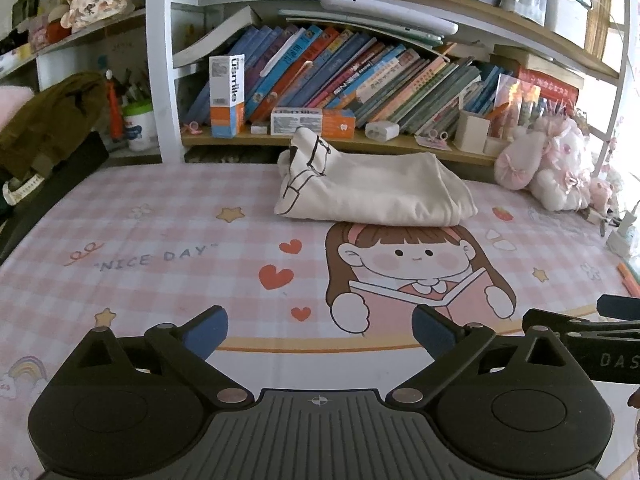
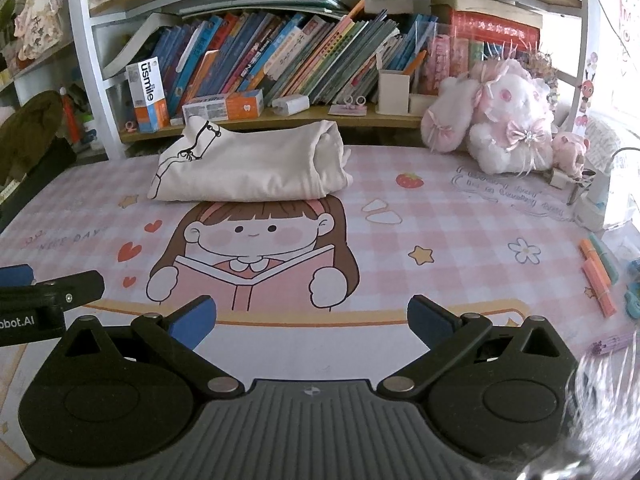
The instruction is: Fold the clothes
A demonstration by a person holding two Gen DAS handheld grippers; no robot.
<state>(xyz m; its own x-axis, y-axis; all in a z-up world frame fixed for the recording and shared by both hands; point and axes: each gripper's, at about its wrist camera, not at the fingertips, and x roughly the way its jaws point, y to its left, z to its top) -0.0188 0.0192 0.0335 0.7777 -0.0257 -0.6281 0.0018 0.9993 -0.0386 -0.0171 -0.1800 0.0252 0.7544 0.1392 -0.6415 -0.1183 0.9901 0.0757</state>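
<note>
A cream garment (image 1: pixel 372 190) with a black line drawing lies folded into a thick bundle at the far side of the pink checked desk mat (image 1: pixel 160 240), against the shelf base. From the right wrist view the same garment (image 2: pixel 248 168) sits far ahead, left of centre. My left gripper (image 1: pixel 320 330) is open near the front of the mat, its blue pads wide apart with nothing between them. My right gripper (image 2: pixel 312 316) is likewise open and holds nothing. Both are well short of the garment. Each gripper shows at the edge of the other's view.
A bookshelf (image 1: pixel 360 72) full of slanted books stands behind the mat. Pink plush toys (image 2: pixel 500 120) sit at the back right. Pens and markers (image 2: pixel 600 276) lie at the right edge. A brown garment (image 1: pixel 48 120) is heaped at the left.
</note>
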